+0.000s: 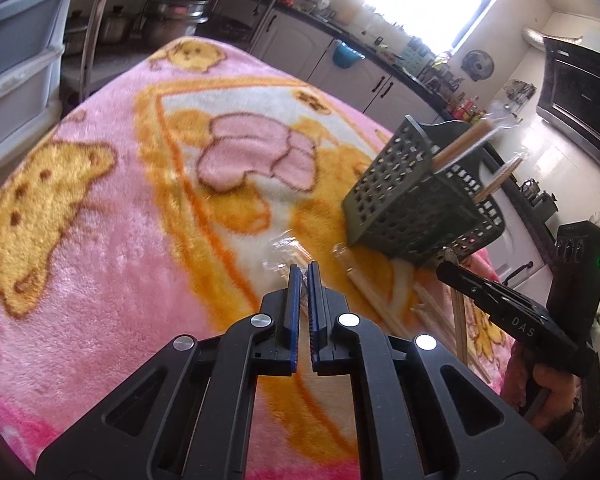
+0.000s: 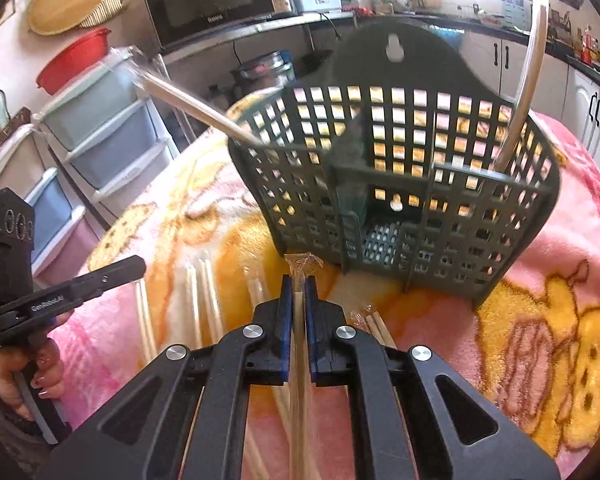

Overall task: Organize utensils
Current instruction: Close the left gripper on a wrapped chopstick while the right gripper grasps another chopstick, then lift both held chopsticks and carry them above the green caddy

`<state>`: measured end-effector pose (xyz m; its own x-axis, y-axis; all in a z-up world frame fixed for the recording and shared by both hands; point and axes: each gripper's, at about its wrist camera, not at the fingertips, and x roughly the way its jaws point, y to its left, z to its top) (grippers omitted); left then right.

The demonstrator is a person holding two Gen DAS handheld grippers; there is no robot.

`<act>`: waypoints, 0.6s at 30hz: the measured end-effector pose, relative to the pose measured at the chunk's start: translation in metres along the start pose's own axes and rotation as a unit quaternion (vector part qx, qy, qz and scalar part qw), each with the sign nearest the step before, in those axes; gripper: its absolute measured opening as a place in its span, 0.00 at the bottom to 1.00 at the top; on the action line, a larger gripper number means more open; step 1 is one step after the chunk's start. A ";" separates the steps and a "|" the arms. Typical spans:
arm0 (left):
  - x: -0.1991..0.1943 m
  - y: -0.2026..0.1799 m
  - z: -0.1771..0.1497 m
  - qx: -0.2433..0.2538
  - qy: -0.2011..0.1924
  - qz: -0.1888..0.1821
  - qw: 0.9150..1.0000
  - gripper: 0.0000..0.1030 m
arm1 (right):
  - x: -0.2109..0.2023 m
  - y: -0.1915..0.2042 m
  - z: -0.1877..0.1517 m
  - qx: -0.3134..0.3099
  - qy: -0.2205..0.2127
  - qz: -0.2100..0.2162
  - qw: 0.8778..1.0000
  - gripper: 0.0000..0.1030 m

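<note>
The left gripper (image 1: pixel 304 270) points forward and slightly down, its blue-padded jaws drawn almost together with only a thin slit between them; whether anything is caught in that slit cannot be told. In the right wrist view it shows at the far left as a black body, gripped from below by a hand (image 2: pixel 28 368) with painted nails. The right gripper (image 2: pixel 299 280) also points forward, its jaws closed against a thin pale stick running lengthwise between the pads. In the left wrist view it reaches in from the right edge, angled up and leftward.
</note>
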<state>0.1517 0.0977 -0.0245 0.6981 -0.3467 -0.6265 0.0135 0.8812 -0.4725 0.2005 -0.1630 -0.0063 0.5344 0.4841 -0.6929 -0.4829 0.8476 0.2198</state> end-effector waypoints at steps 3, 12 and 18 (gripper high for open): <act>-0.007 -0.009 0.001 0.011 -0.008 -0.006 1.000 0.02 | -0.014 0.001 0.001 -0.004 -0.015 0.005 1.000 0.06; -0.024 -0.037 0.005 0.034 -0.030 -0.031 0.998 0.02 | -0.058 0.000 0.002 0.002 -0.063 0.011 0.998 0.06; -0.032 -0.055 0.006 0.050 -0.040 -0.045 0.997 0.02 | -0.081 -0.002 0.001 0.009 -0.089 0.000 0.996 0.06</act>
<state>0.1332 0.0622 0.0249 0.7460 -0.4026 -0.5305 0.1477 0.8768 -0.4577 0.1591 -0.2036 0.0498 0.6495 0.5144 -0.5599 -0.4720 0.8501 0.2336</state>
